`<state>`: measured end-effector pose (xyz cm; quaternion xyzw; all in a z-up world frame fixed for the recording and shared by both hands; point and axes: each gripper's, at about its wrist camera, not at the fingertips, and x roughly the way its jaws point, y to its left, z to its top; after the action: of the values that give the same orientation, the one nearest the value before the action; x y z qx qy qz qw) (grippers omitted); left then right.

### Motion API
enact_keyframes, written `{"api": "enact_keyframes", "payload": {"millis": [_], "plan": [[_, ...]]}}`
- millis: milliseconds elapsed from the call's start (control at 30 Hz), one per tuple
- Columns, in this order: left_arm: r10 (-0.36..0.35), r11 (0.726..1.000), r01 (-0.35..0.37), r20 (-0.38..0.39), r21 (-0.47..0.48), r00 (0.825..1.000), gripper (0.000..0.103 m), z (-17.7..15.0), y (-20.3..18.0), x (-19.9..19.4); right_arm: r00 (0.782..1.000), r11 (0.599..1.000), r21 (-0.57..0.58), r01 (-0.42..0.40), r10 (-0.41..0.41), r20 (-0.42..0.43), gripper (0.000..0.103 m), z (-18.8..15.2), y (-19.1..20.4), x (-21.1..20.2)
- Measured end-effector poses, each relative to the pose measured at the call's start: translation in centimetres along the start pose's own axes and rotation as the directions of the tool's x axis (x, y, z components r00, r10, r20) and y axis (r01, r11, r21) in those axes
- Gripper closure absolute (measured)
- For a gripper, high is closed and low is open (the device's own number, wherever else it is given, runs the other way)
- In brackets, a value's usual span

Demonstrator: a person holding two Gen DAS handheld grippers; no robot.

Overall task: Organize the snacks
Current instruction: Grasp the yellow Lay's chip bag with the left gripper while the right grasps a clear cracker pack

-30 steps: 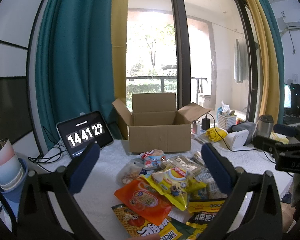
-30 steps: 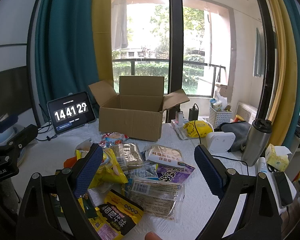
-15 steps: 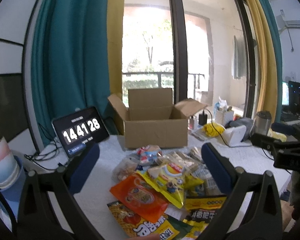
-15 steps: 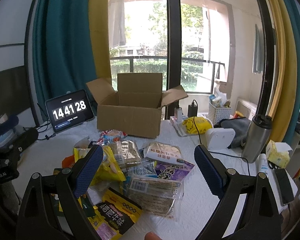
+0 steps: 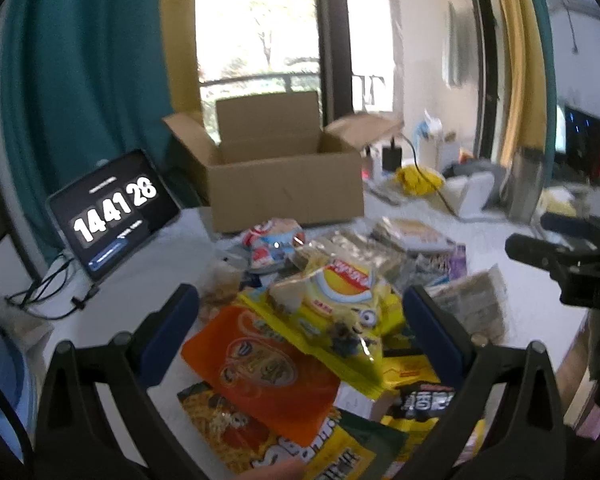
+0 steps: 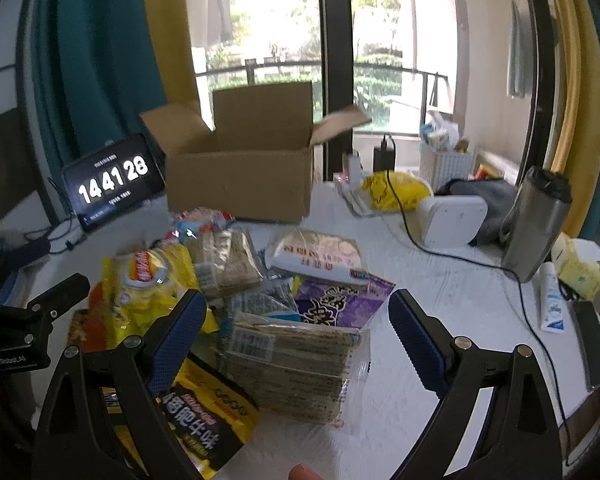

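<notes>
A pile of snack packs lies on the white table in front of an open cardboard box (image 5: 284, 184), also in the right wrist view (image 6: 240, 172). My left gripper (image 5: 300, 320) is open and empty, above a yellow chip bag (image 5: 336, 304) and an orange bag (image 5: 260, 372). My right gripper (image 6: 294, 320) is open and empty, above a clear pack of brown crackers (image 6: 296, 364), with a purple pack (image 6: 336, 300) and a black-and-yellow bag (image 6: 204, 416) beside it.
A tablet showing a clock (image 5: 112, 216) stands left of the box, with cables. A steel tumbler (image 6: 536, 224), a white device (image 6: 452, 220), a yellow cloth (image 6: 392, 190), a tube (image 6: 552, 304) and a phone (image 6: 590, 344) are on the right.
Both grippers have tilted down and moved closer to the snack pile. Their jaws stay open and empty.
</notes>
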<state>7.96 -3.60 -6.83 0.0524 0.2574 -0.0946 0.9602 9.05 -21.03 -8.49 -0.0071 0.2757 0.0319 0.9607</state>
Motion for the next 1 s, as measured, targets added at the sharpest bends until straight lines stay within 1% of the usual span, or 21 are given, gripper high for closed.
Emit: {"api": "enact_keyframes", "payload": {"millis": [133, 233, 300, 400, 467, 533, 633, 700, 767, 900, 1000], "plan": [[-0.052, 0.996, 0.056, -0.063, 0.076, 0.997, 0.0, 1.3, -0.3, 2.7, 0.999, 1.0, 0.02, 0.008, -0.007, -0.039, 0.008, 0.2, -1.0, 2.4], [-0.082, 0.981, 0.097, -0.098, 0.165, 0.992, 0.0, 2.0, -1.1, 4.5, 0.998, 0.999, 0.043, 0.017, -0.014, -0.059, 0.008, 0.5, -2.1, 4.0], [-0.136, 0.967, 0.159, -0.123, 0.198, 0.983, 0.0, 2.3, -1.5, 5.5, 0.997, 0.998, 0.06, 0.027, -0.023, -0.074, 0.008, 0.7, -2.9, 5.0], [-0.175, 0.951, 0.215, -0.188, 0.22, 0.967, 0.0, 2.2, -2.0, 7.3, 0.994, 0.995, 0.085, 0.045, -0.037, -0.099, 0.008, 0.8, -4.3, 6.7], [-0.168, 0.949, 0.219, -0.226, 0.226, 0.96, 0.0, 2.0, -2.3, 8.5, 0.992, 0.993, 0.101, 0.058, -0.046, -0.119, 0.008, 0.8, -5.3, 7.8], [-0.169, 0.946, 0.232, -0.267, 0.227, 0.949, 0.0, 1.5, -2.6, 9.7, 0.99, 0.992, 0.113, 0.056, -0.04, -0.138, 0.008, 1.0, -6.1, 9.0], [-0.169, 0.948, 0.238, -0.298, 0.212, 0.939, 0.001, 1.0, -2.7, 10.7, 0.986, 0.993, 0.119, 0.027, -0.007, -0.168, 0.008, 1.4, -6.6, 10.9], [-0.173, 0.954, 0.238, -0.318, 0.181, 0.932, 0.001, 0.9, -2.5, 11.4, 0.981, 0.991, 0.13, -0.008, 0.033, -0.19, 0.008, 1.6, -6.8, 11.9], [-0.179, 0.958, 0.24, -0.323, 0.16, 0.929, 0.002, 0.9, -2.2, 11.7, 0.973, 0.987, 0.151, -0.053, 0.085, -0.213, 0.008, 1.4, -7.2, 12.5], [-0.185, 0.964, 0.236, -0.331, 0.119, 0.925, 0.01, 0.6, -2.0, 11.8, 0.958, 0.984, 0.156, -0.082, 0.121, -0.261, 0.008, -0.1, -7.2, 12.4], [-0.179, 0.969, 0.224, -0.326, 0.104, 0.928, 0.013, 0.4, -2.1, 11.5, 0.95, 0.981, 0.147, -0.124, 0.16, -0.268, 0.008, -1.1, -6.4, 10.8]]}}
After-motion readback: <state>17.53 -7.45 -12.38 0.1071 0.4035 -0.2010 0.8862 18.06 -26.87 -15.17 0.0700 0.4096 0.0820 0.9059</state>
